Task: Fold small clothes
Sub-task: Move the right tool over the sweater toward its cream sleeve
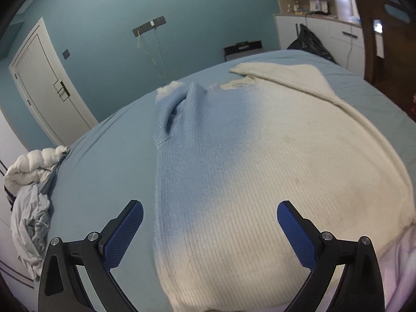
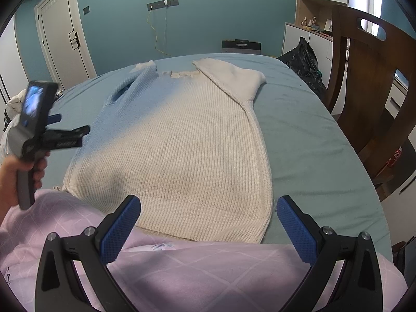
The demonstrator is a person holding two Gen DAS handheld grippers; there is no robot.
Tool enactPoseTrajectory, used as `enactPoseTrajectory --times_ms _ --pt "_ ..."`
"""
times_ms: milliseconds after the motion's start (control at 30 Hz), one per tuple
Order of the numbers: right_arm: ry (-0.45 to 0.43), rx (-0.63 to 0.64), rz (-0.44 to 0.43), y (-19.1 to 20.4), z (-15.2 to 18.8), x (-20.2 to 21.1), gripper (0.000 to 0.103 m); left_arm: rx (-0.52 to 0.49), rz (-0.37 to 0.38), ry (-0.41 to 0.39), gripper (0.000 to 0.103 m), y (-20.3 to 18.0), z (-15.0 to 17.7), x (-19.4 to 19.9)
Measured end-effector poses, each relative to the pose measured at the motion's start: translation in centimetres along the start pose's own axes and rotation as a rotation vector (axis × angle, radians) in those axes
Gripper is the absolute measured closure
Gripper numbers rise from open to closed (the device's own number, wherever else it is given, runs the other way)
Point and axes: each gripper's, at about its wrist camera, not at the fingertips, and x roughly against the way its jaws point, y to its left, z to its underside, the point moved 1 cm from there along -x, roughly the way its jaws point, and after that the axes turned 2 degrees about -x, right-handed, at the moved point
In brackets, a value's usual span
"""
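Observation:
A knitted sweater, blue on its left shoulder and fading to cream, lies flat and face-up on the bed's light blue sheet. Its hem is nearest me, and both sleeves lie folded near the shoulders. In the left wrist view the sweater fills the middle. My left gripper hovers open over the sweater's left side with nothing between its blue pads. A hand holds the left gripper beside the sweater's left edge. My right gripper stands open and empty above the hem's right half.
A pink quilt covers the bed's near edge under the right gripper. A pile of crumpled clothes sits at the bed's left edge. A wooden chair and a black bag stand to the right; a door is at far left.

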Motion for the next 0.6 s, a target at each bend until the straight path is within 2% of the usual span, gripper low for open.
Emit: enactPoseTrajectory --times_ms 133,267,500,600 --pt "0.009 0.009 0.014 0.2 0.0 -0.2 0.001 0.0 0.018 -0.063 0.0 -0.6 0.8 1.5" --pt "0.03 0.015 0.028 0.4 0.0 -0.6 0.001 0.038 0.073 -0.094 0.0 -0.5 0.5 1.9" --pt "0.081 -0.011 0.056 0.3 -0.5 -1.8 0.001 0.071 0.114 -0.053 0.0 -0.2 0.4 0.1" --pt "0.113 -0.017 0.078 0.4 -0.8 -2.4 0.001 0.069 0.087 -0.061 0.0 -0.1 0.0 -0.2"
